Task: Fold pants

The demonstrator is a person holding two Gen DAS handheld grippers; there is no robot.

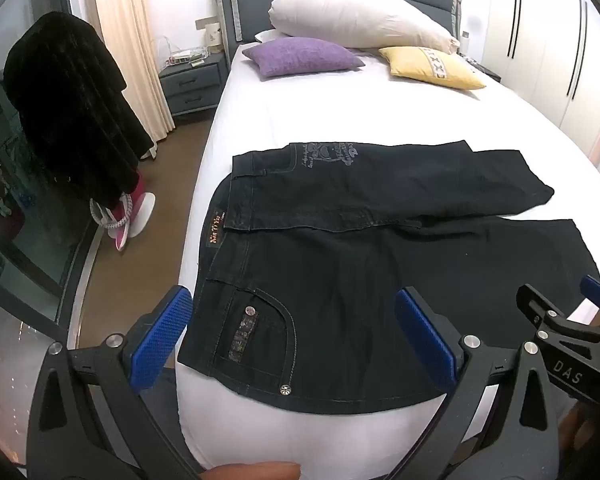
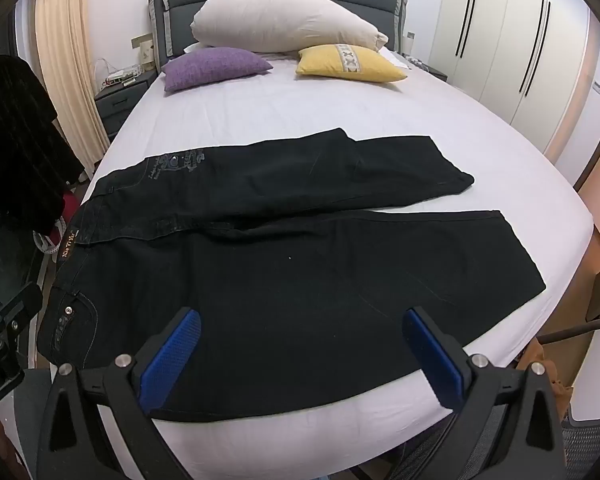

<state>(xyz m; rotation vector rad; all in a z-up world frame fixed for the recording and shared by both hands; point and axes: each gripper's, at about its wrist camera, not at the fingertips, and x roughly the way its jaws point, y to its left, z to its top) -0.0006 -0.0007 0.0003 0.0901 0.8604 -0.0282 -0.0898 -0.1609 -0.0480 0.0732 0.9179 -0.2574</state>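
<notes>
Left wrist view: bed with white sheet fills most of the frame, grey headboard at the far end. Black pants lie flat across the near part of the bed, waistband toward the left edge, legs running right, far leg angled slightly away from the near leg. Big white pillow against the headboard, purple cushion and yellow cushion in front of it. Dark garment hangs at left, nightstand beside the bed. Left gripper hovers over the pocket area of the pants, jaws wide, nothing between them. Right gripper sits over the near leg, jaws wide too, holding nothing.
</notes>
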